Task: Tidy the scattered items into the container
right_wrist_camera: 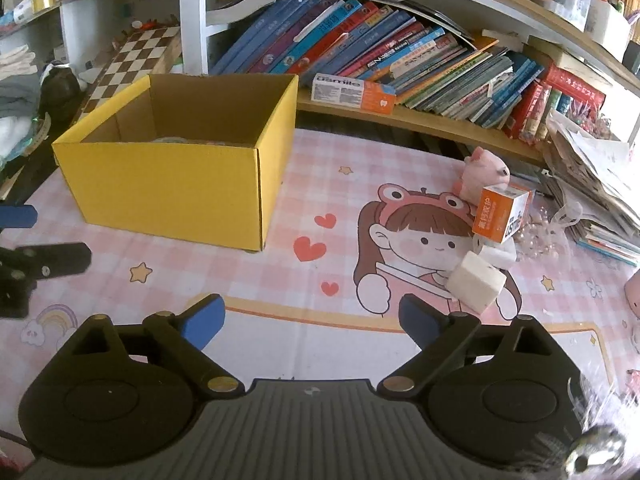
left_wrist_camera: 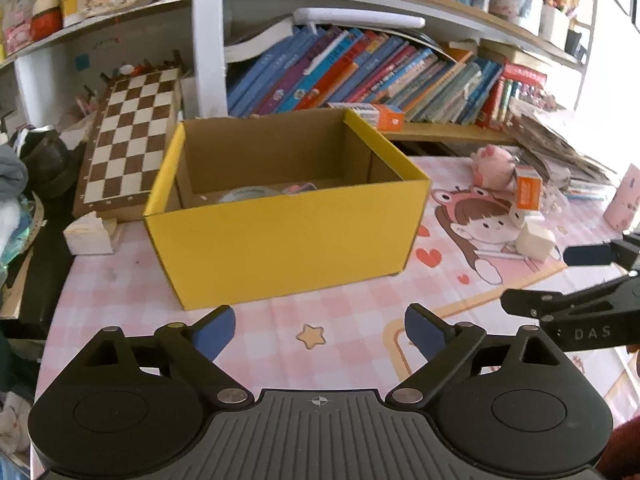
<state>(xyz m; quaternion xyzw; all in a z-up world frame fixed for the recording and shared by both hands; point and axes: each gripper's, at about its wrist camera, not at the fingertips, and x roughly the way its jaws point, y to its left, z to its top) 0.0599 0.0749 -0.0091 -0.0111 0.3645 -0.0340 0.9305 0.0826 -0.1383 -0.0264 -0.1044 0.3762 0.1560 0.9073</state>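
Observation:
A yellow cardboard box [left_wrist_camera: 280,240] [right_wrist_camera: 168,184] stands open on the pink mat, with a tape roll [left_wrist_camera: 250,194] and another small item lying inside. Right of it sit an orange carton [right_wrist_camera: 498,216] [left_wrist_camera: 528,192], a white cube [right_wrist_camera: 476,282] [left_wrist_camera: 534,242], a smaller white block [right_wrist_camera: 498,254] and a pink plush [right_wrist_camera: 482,176] [left_wrist_camera: 494,166]. My left gripper [left_wrist_camera: 318,332] hangs open just in front of the box, holding nothing. My right gripper [right_wrist_camera: 310,322] is open over the mat, the white cube just beyond its right finger.
A shelf of leaning books [right_wrist_camera: 380,60] runs along the back, with a toothpaste carton [right_wrist_camera: 352,92] on its ledge. A chessboard [left_wrist_camera: 132,140] leans at the left. A paper pile [right_wrist_camera: 592,184] lies at the right. A white block [left_wrist_camera: 88,236] sits left of the box.

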